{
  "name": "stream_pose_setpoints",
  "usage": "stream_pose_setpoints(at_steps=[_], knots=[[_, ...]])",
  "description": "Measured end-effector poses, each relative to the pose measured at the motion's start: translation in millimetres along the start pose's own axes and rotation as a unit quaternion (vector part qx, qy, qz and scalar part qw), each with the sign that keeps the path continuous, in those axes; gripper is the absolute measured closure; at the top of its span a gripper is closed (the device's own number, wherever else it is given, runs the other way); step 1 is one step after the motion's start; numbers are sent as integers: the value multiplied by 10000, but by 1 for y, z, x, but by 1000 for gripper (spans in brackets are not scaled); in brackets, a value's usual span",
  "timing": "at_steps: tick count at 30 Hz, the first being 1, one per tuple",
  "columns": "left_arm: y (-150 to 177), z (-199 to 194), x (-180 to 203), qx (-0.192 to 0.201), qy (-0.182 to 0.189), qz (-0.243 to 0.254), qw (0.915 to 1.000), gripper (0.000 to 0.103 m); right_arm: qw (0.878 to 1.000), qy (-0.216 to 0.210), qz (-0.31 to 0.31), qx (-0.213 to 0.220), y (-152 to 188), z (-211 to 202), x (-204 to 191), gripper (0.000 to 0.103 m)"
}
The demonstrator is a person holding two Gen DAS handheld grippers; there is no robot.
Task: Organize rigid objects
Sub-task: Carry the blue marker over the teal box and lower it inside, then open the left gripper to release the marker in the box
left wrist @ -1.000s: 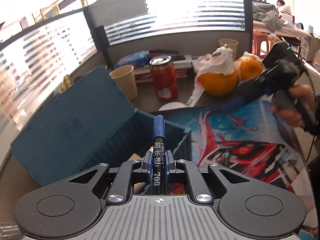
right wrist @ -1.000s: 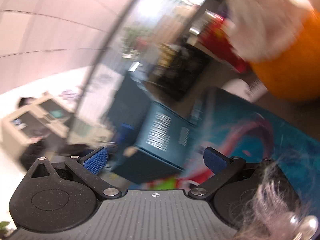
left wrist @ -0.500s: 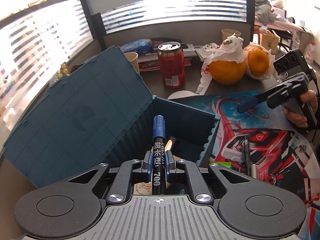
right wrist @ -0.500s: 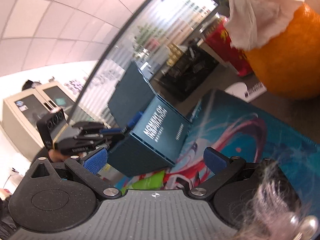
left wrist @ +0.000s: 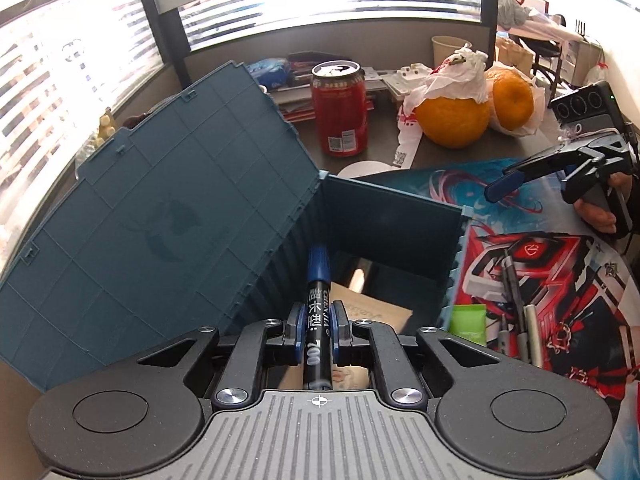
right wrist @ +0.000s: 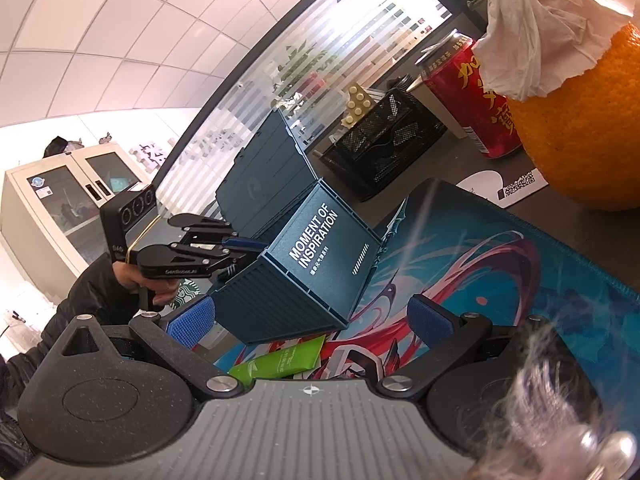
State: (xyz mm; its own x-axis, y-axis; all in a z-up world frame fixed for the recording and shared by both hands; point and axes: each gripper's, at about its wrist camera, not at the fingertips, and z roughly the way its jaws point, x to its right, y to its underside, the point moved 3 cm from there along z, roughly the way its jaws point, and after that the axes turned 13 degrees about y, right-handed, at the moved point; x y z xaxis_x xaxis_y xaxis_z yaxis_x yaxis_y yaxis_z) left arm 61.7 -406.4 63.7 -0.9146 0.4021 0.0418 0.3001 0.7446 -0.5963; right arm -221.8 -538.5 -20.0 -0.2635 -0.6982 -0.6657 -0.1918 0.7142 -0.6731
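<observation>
My left gripper [left wrist: 317, 327] is shut on a black marker with a blue cap [left wrist: 318, 300]. The marker points down into the open dark blue storage box [left wrist: 392, 212], whose lid [left wrist: 160, 224] leans back to the left. A brown card and a light object lie inside the box. In the right wrist view my right gripper [right wrist: 310, 322] stands open with nothing between its pads, above a green tube [right wrist: 280, 360] on the printed mat [right wrist: 480, 264]. The same box [right wrist: 320, 256] stands ahead of it, with the left gripper [right wrist: 236, 246] over its rim.
Several pens [left wrist: 516, 312] and the green tube [left wrist: 468, 320] lie on the mat right of the box. A red can [left wrist: 340, 108], two oranges in plastic [left wrist: 454, 120], paper cups and papers crowd the back. A black mesh basket [right wrist: 384, 140] stands behind the box.
My left gripper carried the marker forward over the box and tilted down, so the box interior now fills the view. The right gripper rolled a little and its view sharpened.
</observation>
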Motion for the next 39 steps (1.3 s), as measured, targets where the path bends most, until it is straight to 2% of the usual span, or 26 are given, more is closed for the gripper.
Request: stream_pose_setpoints(at_steps=[4, 15, 20, 26, 31, 35, 39], knots=[[1, 3, -10, -119, 92, -13, 9999, 91, 10000, 8, -92, 32, 1, 0, -2, 0], [4, 4, -23, 17, 148, -80, 9999, 87, 10000, -22, -57, 62, 1, -1, -1, 0], [7, 7, -28, -41, 79, -125, 9999, 88, 10000, -46, -28, 81, 0, -3, 0, 0], [10, 6, -19, -220, -91, 70, 9997, 88, 9999, -47, -40, 123, 0, -4, 0, 0], [0, -17, -4, -15, -304, 215, 9993, 86, 9998, 21, -108, 149, 0, -4, -2, 0], [-12, -39, 14, 324, -443, 261, 9982, 86, 9998, 59, -133, 150, 1, -3, -3, 0], [-17, -55, 41, 594, -529, 305, 9964, 77, 9997, 100, -106, 186, 1, -3, -2, 0]])
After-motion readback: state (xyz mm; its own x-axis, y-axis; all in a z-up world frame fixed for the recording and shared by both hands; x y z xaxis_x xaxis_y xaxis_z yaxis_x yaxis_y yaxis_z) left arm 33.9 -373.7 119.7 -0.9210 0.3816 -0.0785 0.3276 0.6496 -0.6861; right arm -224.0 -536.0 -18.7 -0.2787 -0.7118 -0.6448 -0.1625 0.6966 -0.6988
